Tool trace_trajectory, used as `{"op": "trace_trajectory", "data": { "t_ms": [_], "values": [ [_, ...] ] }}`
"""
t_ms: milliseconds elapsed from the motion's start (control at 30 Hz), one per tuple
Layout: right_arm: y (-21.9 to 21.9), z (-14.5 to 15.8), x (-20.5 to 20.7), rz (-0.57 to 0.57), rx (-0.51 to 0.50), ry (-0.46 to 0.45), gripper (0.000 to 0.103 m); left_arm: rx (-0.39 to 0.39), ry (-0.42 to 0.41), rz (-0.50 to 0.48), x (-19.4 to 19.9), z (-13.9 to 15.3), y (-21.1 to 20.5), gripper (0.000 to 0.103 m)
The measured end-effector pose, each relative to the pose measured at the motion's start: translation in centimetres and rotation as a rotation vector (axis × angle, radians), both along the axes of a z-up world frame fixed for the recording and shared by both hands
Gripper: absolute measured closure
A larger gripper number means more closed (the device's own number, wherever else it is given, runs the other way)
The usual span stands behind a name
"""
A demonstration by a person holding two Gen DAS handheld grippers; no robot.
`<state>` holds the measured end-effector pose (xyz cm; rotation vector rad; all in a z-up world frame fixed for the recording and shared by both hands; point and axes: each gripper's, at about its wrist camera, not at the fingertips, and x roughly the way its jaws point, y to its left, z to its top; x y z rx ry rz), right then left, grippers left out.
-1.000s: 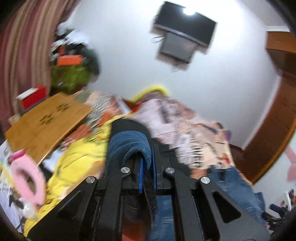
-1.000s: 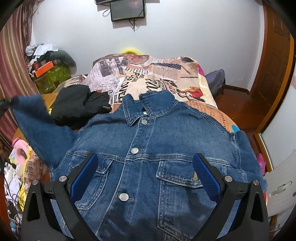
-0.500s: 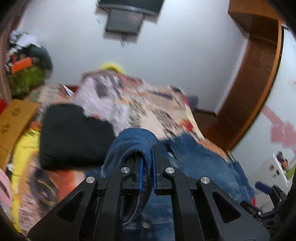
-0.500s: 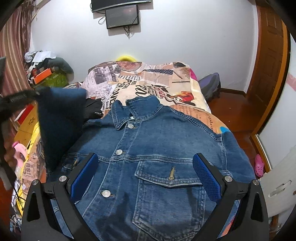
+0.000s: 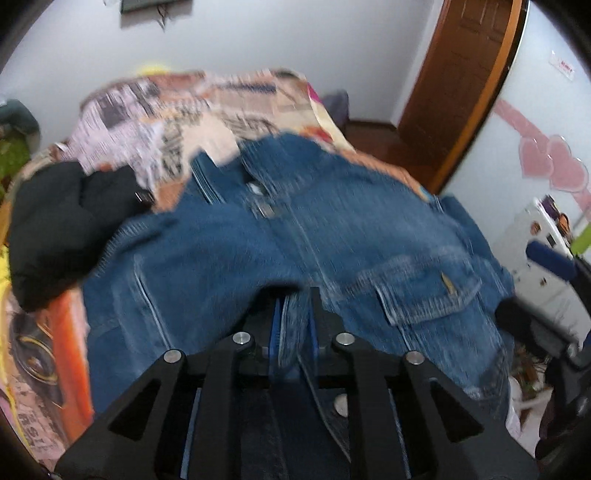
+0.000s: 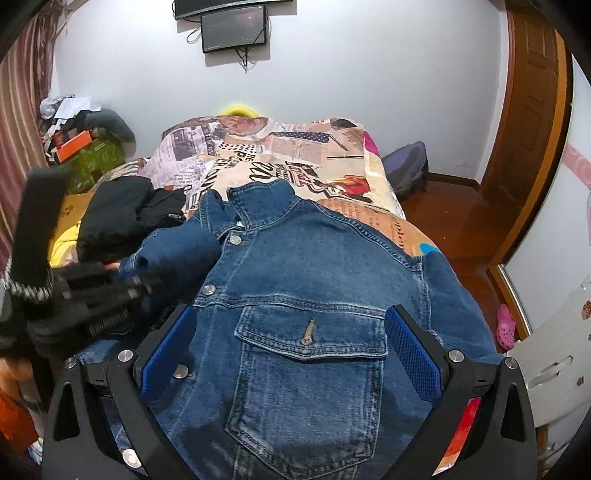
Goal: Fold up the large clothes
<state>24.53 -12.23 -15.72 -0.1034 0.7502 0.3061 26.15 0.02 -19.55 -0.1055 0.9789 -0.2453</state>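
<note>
My left gripper swings the sleeve across the jacket, jaws just easing off it, so the fold's landing; right gripper hangs open.

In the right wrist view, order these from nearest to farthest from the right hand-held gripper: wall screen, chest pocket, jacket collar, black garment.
From the right hand-held gripper:
1. Chest pocket, between its fingers.
2. Jacket collar, ahead at centre.
3. Black garment, on the left; close to the collar.
4. Wall screen, high on the far wall.

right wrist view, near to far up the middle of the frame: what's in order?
Chest pocket → jacket collar → newsprint bedspread → yellow pillow → wall screen.
</note>
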Motion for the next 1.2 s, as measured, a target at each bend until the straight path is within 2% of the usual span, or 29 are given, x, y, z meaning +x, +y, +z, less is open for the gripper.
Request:
{"op": "trace_trajectory", "data": {
  "t_ms": [67,100,167,267,333,467,667,833,967,1200],
  "values": [
    [-0.2,-0.1,0.1,-0.005,-0.006,0.002,0.002,-0.005,0.036,-0.027,-0.1,-0.7,-0.3,0.081],
    [-0.2,-0.1,0.1,-0.007,-0.01,0.003,0.002,0.0,0.053,-0.05,-0.5,-0.9,-0.5,0.072],
    [-0.3,-0.1,0.2,-0.01,-0.018,0.003,0.002,0.006,0.061,-0.077,-1.1,-0.9,-0.7,0.061],
    [-0.2,0.1,0.2,-0.013,-0.033,-0.006,0.002,0.042,0.024,-0.101,-2.7,0.0,-0.9,0.059],
    [-0.1,0.2,0.4,-0.013,-0.045,-0.012,0.002,0.095,-0.022,-0.09,-4.0,1.2,-0.6,0.058],
    [0.6,0.5,0.7,0.002,-0.053,-0.018,0.002,0.125,-0.1,-0.03,-5.0,3.6,1.7,0.044],
    [3.2,1.1,0.7,0.068,-0.072,-0.044,0.002,0.178,-0.231,0.144,-6.6,7.2,7.0,0.039],
    [6.2,1.5,1.1,0.15,-0.076,-0.061,0.002,0.248,-0.29,0.251,-7.3,8.2,11.0,0.034],
    [9.2,1.2,1.5,0.235,-0.096,-0.06,0.002,0.287,-0.276,0.308,-7.9,7.6,13.5,0.034],
    [15.3,-1.9,2.3,0.425,-0.169,0.028,0.002,0.254,-0.196,0.369,-8.6,4.8,16.6,0.034]
  ]
}}
